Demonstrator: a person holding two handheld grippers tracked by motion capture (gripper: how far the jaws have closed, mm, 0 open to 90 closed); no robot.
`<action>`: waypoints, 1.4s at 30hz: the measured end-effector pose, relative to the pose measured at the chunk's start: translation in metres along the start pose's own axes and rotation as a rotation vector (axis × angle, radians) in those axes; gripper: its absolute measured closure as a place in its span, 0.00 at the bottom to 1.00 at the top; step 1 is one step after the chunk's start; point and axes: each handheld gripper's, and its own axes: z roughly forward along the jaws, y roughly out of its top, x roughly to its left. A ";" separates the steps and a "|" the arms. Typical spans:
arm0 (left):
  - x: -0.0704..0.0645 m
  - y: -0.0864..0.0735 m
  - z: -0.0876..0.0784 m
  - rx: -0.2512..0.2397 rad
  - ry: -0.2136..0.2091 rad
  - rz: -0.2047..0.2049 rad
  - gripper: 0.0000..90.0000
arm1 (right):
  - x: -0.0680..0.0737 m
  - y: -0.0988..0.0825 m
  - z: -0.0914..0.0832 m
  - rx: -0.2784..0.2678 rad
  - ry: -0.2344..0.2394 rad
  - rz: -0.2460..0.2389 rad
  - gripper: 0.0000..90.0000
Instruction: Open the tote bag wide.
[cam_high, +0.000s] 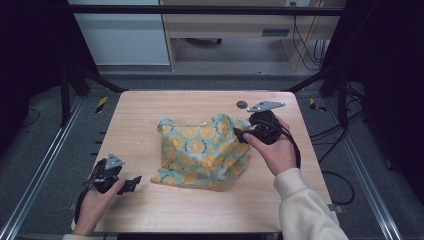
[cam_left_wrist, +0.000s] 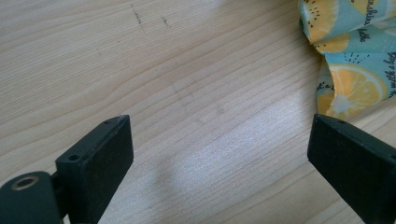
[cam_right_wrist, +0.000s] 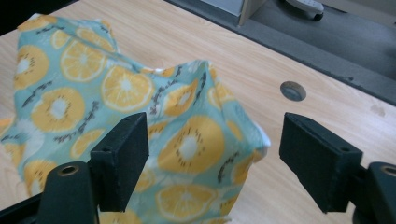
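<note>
One cloth (cam_high: 205, 150) lies rumpled near the middle of the wooden table (cam_high: 150, 210) — teal fabric printed with orange slices, heaped up rather than flat, with a corner standing up at its far left. Small dark script runs between the fruit on the print; in the left gripper view (cam_left_wrist: 355, 56) a few letters show along the cloth's edge, too small and cut off to read.

There are two grippers, one in each hand. The right gripper (cam_high: 240, 134) sits at the cloth's right edge, its tips just beside or touching the raised fabric; which one cannot be told from the high view. In the right gripper view its jaws stand wide apart, the cloth's bunched near corner (cam_right_wrist: 196, 140) rising between them, nothing clamped.

The left gripper (cam_high: 134, 184) rests well apart from the heap, near the table's front left, aimed toward the cloth's lower left corner. Its jaws too are spread wide over bare wood, holding nothing, with the cloth just past the right-hand jaw.

One small round dark disc (cam_high: 242, 104) is set in the tabletop beyond the right gripper — also seen in the right gripper view (cam_right_wrist: 293, 90).
</note>
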 end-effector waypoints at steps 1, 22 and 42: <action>0.000 0.000 0.000 0.000 0.002 0.001 0.07 | -0.001 0.003 0.003 0.007 0.001 -0.001 0.27; -0.001 0.001 0.000 -0.005 -0.001 0.005 0.07 | -0.003 0.034 0.077 0.185 0.032 0.028 0.31; -0.001 0.001 0.000 0.001 -0.001 0.013 0.08 | 0.005 0.026 0.072 0.226 0.124 -0.016 0.99</action>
